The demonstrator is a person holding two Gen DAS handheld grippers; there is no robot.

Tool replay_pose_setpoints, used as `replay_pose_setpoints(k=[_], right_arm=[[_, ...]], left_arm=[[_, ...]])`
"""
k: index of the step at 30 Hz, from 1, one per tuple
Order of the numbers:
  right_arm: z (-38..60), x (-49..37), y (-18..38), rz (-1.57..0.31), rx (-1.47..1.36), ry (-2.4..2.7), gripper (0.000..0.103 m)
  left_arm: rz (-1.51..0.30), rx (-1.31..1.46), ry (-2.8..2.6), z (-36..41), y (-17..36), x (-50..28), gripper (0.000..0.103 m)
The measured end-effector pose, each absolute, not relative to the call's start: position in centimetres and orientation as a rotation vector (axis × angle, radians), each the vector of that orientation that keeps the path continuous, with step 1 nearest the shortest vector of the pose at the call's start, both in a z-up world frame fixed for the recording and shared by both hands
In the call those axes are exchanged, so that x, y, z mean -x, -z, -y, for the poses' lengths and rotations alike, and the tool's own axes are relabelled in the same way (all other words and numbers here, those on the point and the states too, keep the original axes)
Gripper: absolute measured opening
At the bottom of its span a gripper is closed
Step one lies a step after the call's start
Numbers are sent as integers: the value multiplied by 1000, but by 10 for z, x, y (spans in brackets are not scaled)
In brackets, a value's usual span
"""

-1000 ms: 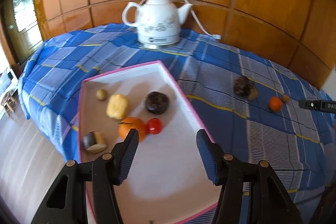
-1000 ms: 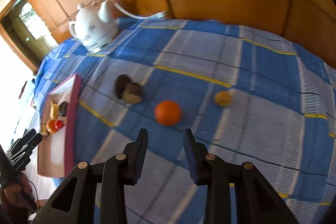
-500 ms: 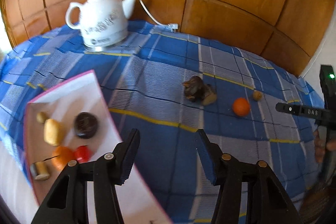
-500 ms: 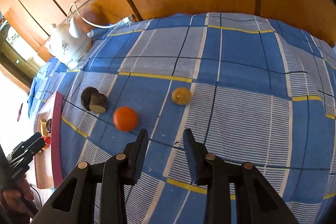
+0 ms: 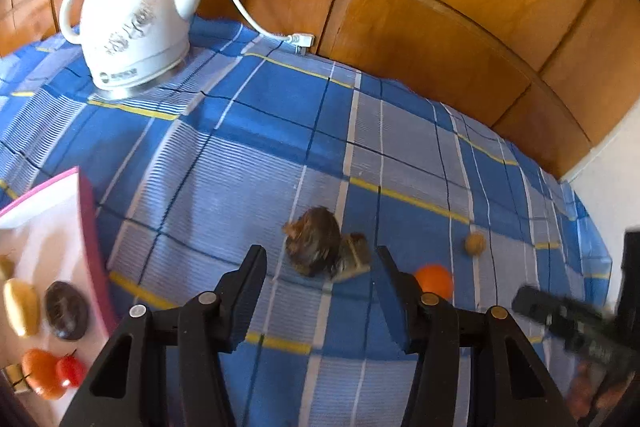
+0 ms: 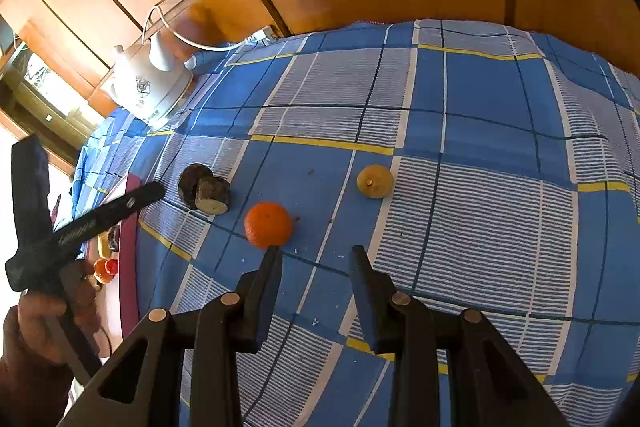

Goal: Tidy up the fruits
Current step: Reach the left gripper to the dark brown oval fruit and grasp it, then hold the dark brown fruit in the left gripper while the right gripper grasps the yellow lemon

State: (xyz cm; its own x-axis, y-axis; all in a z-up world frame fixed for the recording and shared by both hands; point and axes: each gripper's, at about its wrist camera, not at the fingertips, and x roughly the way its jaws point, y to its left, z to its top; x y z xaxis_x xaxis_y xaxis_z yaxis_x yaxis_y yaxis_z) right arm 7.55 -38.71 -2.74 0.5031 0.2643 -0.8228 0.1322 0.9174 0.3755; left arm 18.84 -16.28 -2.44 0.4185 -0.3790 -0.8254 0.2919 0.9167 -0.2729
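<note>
Meanwhile the left gripper (image 5: 320, 267) hung over the blue checked cloth (image 5: 240, 163), its jaws apart with nothing between them; just beyond its tips lay a dark round fruit (image 5: 314, 247) touching a brown cut piece (image 5: 354, 257); an orange (image 5: 434, 279) sat partly hidden behind its right finger, and a small yellow fruit (image 5: 475, 244) lay a little farther off. At the left edge stood the pink-rimmed tray (image 5: 90, 235), holding a yellow fruit (image 5: 22, 307), a dark fruit (image 5: 66, 311), an orange fruit (image 5: 40, 373) and a small red one (image 5: 71, 371) touching it. A white kettle (image 5: 132, 23) stood at the back of the cloth against the wooden panelling (image 5: 440, 7), its cord trailing to a plug. The right gripper (image 6: 316, 255) also hovered above the cloth with its jaws apart and empty; the orange lay just ahead of its left fingertip (image 6: 274, 257), apart from it.
</note>
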Motion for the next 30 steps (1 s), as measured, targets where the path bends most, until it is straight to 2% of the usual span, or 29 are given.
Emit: replay_pose_setpoints(k=[7, 10, 12, 14, 16, 30], right_arm=[[384, -76, 27, -1054, -413, -91, 35], [384, -76, 27, -1057, -412, -91, 35], [383, -76, 27, -1060, -410, -92, 35], [382, -77, 28, -1063, -406, -95, 35], [380, -77, 28, -1066, -397, -98, 35], [398, -76, 25, -1030, -418, -5, 35]], left_arm=[[-1125, 124, 382, 177, 48, -226, 56], [-1163, 109, 375, 173, 60, -233, 53], [-1163, 110, 395, 167, 64, -230, 48], [-1169, 97, 412, 162, 66, -227, 38], [-1172, 73, 421, 159, 69, -222, 36], [-1103, -2, 428, 156, 59, -190, 34]])
